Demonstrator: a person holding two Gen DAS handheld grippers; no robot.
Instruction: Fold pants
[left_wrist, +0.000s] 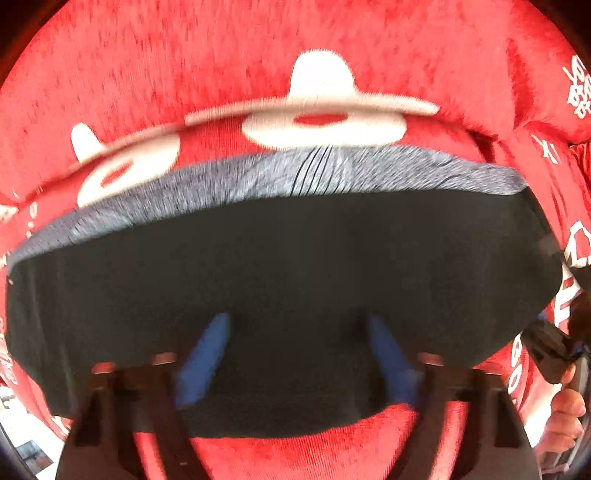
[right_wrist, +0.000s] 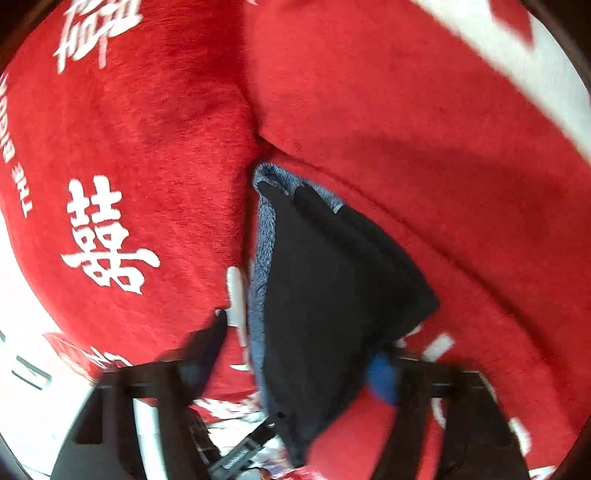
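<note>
The pants (left_wrist: 288, 266) are black outside with a grey fleecy lining (left_wrist: 280, 173). In the left wrist view they lie as a broad folded band on the red cloth, draped over my left gripper (left_wrist: 299, 354), whose blue-padded fingers (left_wrist: 203, 354) stand wide apart, open. In the right wrist view the pants (right_wrist: 325, 295) form a bunched folded pile between the fingers of my right gripper (right_wrist: 299, 354); its fingers (right_wrist: 384, 373) stand apart and the cloth hides any contact.
A red plush blanket (right_wrist: 406, 129) with white characters and letters (right_wrist: 107, 240) covers the surface, with a deep crease above the pants. The other gripper and a hand (left_wrist: 561, 413) show at the right edge of the left wrist view.
</note>
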